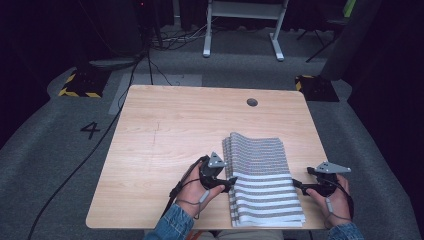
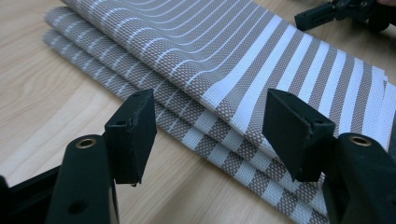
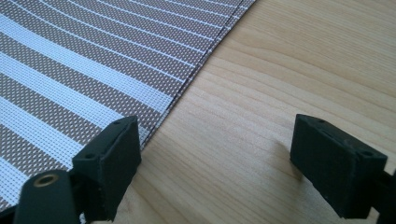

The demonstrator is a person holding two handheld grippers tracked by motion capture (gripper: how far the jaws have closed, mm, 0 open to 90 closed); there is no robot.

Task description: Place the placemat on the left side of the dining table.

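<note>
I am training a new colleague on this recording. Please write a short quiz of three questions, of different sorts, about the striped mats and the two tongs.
1. True or false: the left tongs are shut on the striped mats.
2. Multiple choice: the right tongs are at which edge of the stack? A) far edge B) the person's right edge C) on top
3. Fill in: the mats lie on a wooden ____.

Key: 1 false, both tongs are open; 2 B; 3 table.

Denim sleeves (image 1: pixel 172 225), black grippers with grey three-cornered plates (image 1: pixel 216 161) and trailing black cables (image 1: pixel 178 187).
</note>
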